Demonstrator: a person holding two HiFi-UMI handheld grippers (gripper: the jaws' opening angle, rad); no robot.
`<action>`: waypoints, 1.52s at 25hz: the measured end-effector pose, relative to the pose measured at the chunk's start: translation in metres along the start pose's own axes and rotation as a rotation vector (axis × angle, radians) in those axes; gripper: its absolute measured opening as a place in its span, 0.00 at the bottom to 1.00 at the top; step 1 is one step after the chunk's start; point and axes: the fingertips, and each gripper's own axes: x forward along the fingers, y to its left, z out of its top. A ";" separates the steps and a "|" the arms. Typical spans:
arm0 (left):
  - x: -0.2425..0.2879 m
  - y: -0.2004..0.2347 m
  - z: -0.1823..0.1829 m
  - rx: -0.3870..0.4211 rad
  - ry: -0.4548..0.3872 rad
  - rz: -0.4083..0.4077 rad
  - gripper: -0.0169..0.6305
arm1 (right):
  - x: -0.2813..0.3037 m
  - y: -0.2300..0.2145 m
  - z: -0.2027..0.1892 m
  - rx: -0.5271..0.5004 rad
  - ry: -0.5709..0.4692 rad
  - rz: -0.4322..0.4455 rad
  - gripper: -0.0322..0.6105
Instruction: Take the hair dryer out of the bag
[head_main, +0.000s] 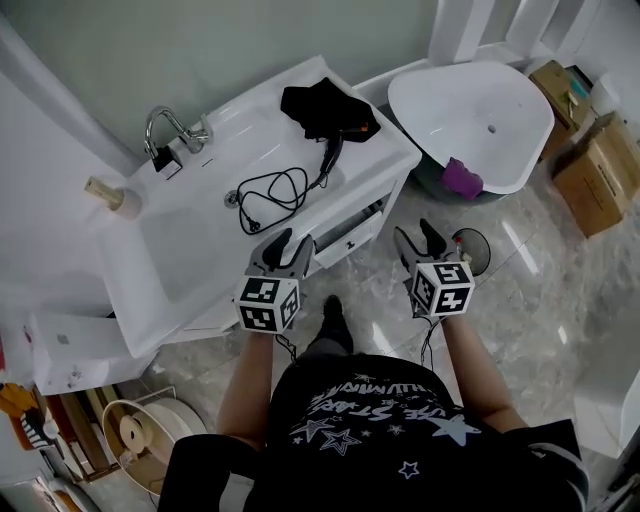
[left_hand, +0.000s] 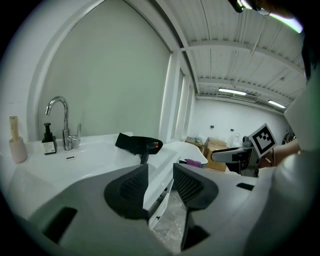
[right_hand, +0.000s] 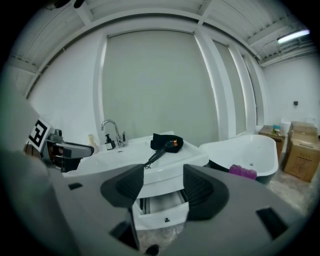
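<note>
A black bag (head_main: 322, 104) lies on the white vanity counter (head_main: 385, 150), at its far right corner. The hair dryer (head_main: 333, 150) sits in the bag's mouth, its black handle sticking out toward the basin and an orange part showing. Its black cord (head_main: 272, 192) lies coiled in the basin. My left gripper (head_main: 283, 246) hovers open at the vanity's front edge, well short of the bag (left_hand: 135, 143). My right gripper (head_main: 420, 236) is open over the floor, right of the vanity, with bag (right_hand: 161, 140) and dryer (right_hand: 165, 149) ahead. Neither gripper has anything between its fingers.
A chrome faucet (head_main: 168, 126) and a small dark bottle (head_main: 160, 160) stand behind the basin, a cup with a brush (head_main: 118, 197) at its left. A drawer (head_main: 352, 236) is pulled out under the counter. A white bathtub (head_main: 470, 110) with a purple cloth (head_main: 462, 178) and cardboard boxes (head_main: 598, 172) lie right.
</note>
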 end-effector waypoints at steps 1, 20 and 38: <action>0.010 0.007 0.005 0.000 0.001 -0.004 0.29 | 0.011 -0.004 0.006 0.003 -0.001 -0.007 0.44; 0.110 0.094 0.026 -0.049 0.055 -0.114 0.54 | 0.127 -0.035 0.064 0.091 -0.010 -0.109 0.16; 0.181 0.087 0.034 -0.058 0.106 -0.060 0.57 | 0.191 -0.079 0.088 -0.077 0.018 0.001 0.06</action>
